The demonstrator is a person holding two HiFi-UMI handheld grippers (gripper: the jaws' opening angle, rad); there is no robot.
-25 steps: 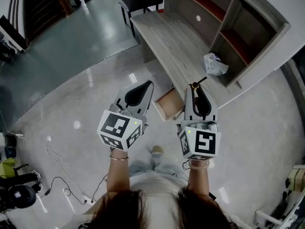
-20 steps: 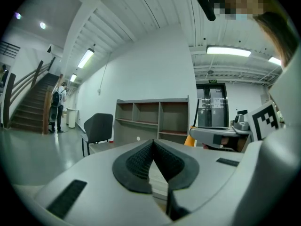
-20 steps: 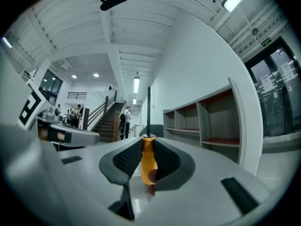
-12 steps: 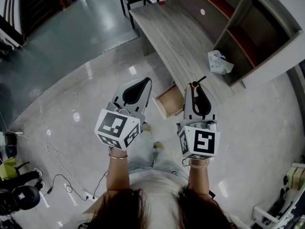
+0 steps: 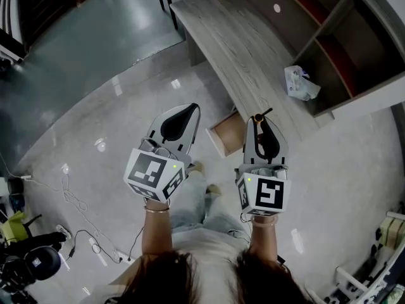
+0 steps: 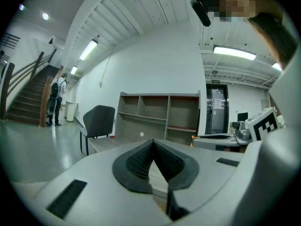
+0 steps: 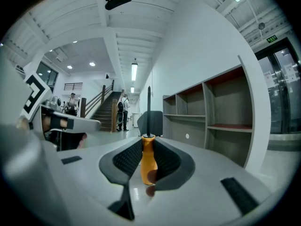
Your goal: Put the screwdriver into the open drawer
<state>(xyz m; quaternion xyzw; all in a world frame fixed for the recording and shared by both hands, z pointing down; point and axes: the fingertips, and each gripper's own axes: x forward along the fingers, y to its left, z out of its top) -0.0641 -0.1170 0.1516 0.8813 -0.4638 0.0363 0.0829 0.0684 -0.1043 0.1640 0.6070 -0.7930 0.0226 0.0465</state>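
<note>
Right gripper [image 5: 260, 120] is clamped on an orange-handled, black-shafted screwdriver [image 7: 148, 163]; left gripper [image 5: 191, 110], pressed together empty, is held alongside, forearms extended, near the open wooden drawer [image 5: 226, 135].

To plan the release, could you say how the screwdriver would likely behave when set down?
Probably rigid: the screwdriver stands straight out of the right gripper. Its rounded orange handle looks smooth, so it may roll in the drawer.
</note>
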